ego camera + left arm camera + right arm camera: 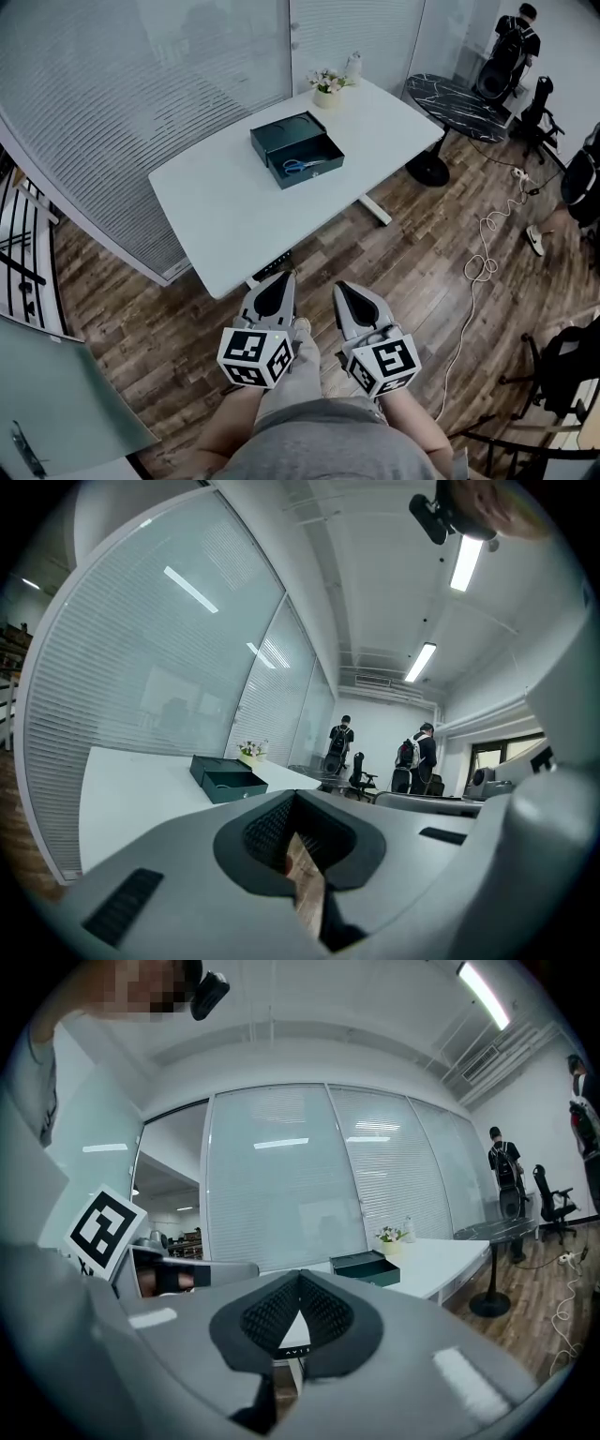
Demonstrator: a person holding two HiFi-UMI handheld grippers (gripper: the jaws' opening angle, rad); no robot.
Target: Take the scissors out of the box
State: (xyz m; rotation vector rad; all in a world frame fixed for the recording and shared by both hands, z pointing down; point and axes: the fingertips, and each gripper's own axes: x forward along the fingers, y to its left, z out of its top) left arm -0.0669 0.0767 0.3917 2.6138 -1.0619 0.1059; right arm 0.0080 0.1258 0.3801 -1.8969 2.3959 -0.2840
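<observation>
Head view: well apart from long white rectangular table, so risk of clipping its near edge on a hurried approach. Could shove dark green rectangular open box, at the table's far side, instead of reaching in. Left gripper and right gripper clenched on nothing; must spread first. Small blue-handled metal scissors lying flat inside the box, thin, probably prone to slipping from pads.

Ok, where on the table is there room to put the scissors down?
The table is bare from the box to its near-left end, and in a strip right of the box. The far corner holds a flower pot and a bottle.
</observation>
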